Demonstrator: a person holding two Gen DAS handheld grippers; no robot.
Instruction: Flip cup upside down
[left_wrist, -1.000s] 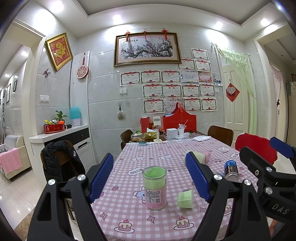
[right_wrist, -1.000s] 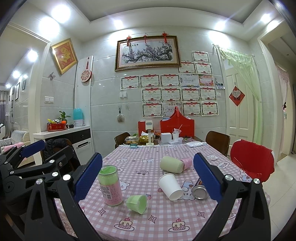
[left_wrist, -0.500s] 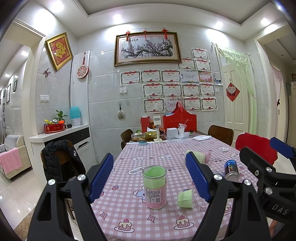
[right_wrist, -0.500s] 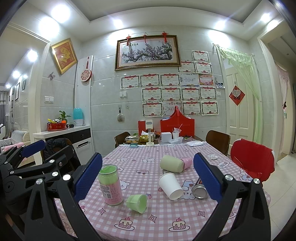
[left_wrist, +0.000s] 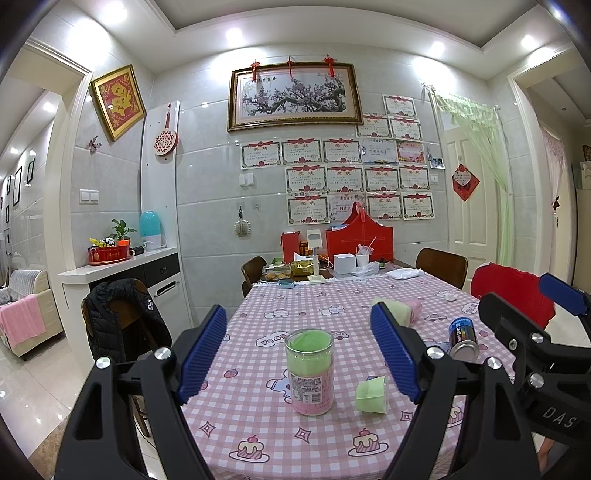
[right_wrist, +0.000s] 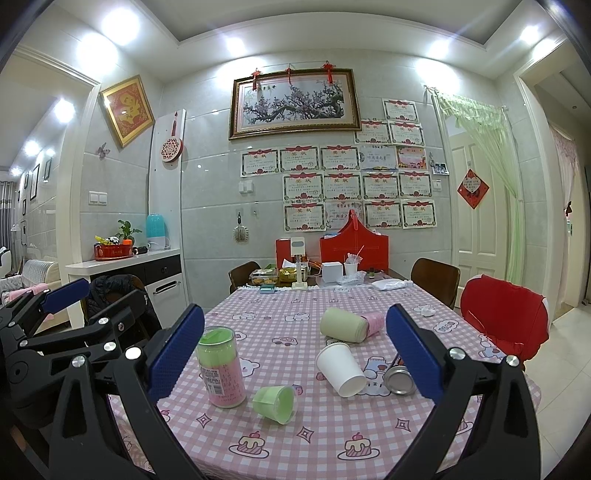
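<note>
A small green cup (right_wrist: 275, 398) lies on its side on the pink checked tablecloth (right_wrist: 280, 321); it also shows in the left wrist view (left_wrist: 371, 394). A white paper cup (right_wrist: 340, 369) lies on its side to its right. A larger green cup (right_wrist: 343, 325) with a pink cup (right_wrist: 373, 320) lies further back. My left gripper (left_wrist: 301, 356) is open and empty, held above the near table edge. My right gripper (right_wrist: 295, 363) is open and empty, to the right of the left one.
A tall clear canister (left_wrist: 309, 371) with a green and pink inside stands upright near the front. A metal can (right_wrist: 399, 379) lies on its side at the right. Boxes and a red bag (right_wrist: 354, 243) crowd the far end. Chairs (right_wrist: 504, 323) stand around the table.
</note>
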